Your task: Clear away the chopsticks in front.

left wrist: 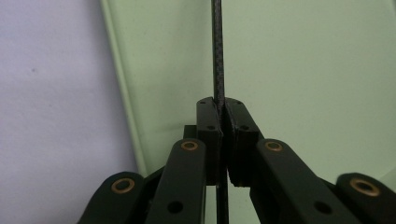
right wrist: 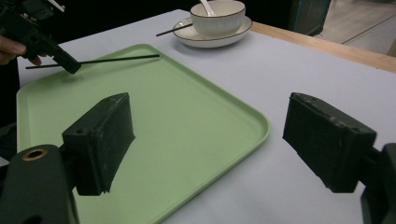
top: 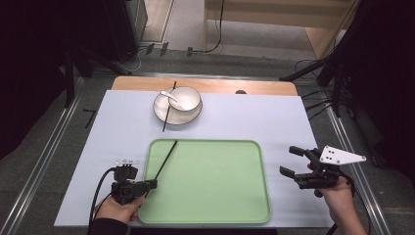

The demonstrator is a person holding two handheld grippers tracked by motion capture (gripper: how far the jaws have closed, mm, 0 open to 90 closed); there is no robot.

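Observation:
My left gripper (top: 152, 183) is at the green tray's (top: 210, 196) near left corner, shut on a thin black chopstick (top: 165, 160) that slants up and away over the tray's left rim. In the left gripper view the jaws (left wrist: 222, 105) pinch the chopstick (left wrist: 218, 46) above the tray (left wrist: 303, 70). My right gripper (top: 288, 160) hovers open just right of the tray with nothing between its pads (right wrist: 100, 140). A second chopstick (top: 169, 105) lies across a white plate (top: 164, 113) that carries a bowl (top: 188, 100) with a spoon (top: 170, 95).
The tray lies on a pale mat (top: 274, 117) over a wooden table (top: 215, 85). The right gripper view has the left gripper (right wrist: 65, 63) with its chopstick (right wrist: 116, 59) far left, and the bowl (right wrist: 219, 18) at the back. Dark stands flank the table.

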